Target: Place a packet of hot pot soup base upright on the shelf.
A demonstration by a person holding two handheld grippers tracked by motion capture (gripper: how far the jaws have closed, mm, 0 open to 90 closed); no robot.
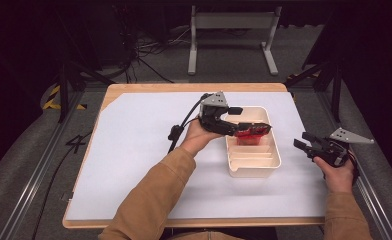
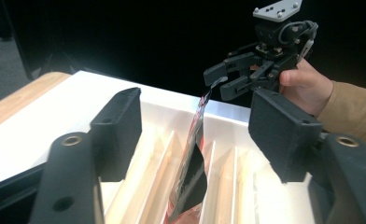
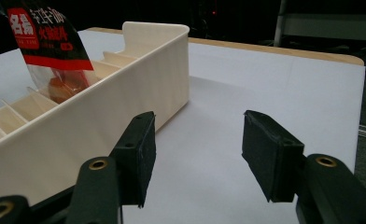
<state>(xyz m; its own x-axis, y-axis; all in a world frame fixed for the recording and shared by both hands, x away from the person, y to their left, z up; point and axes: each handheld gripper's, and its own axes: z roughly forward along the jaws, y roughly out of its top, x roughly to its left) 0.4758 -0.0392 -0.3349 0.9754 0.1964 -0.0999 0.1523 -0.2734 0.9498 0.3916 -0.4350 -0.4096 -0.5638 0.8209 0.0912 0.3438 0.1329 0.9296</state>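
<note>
The red-and-black snack packet [image 2: 190, 172] stands upright in a slot of the cream divided tray [image 1: 271, 165], between the left gripper's [image 1: 251, 128] parted jaws, which do not press on it. It looks light, thin, crinkly and slippery, so its flat top seal seems the best hold. The right gripper [image 1: 305, 142] hovers wide open and empty beside the tray over bare white table [image 1: 134, 150], with free room there; tray walls and dividers hem the packet in.

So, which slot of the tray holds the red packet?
The slot third from the tray's near end; the red packet stands in it, between the open left tongs. The slots nearer the person hold nothing.
</note>
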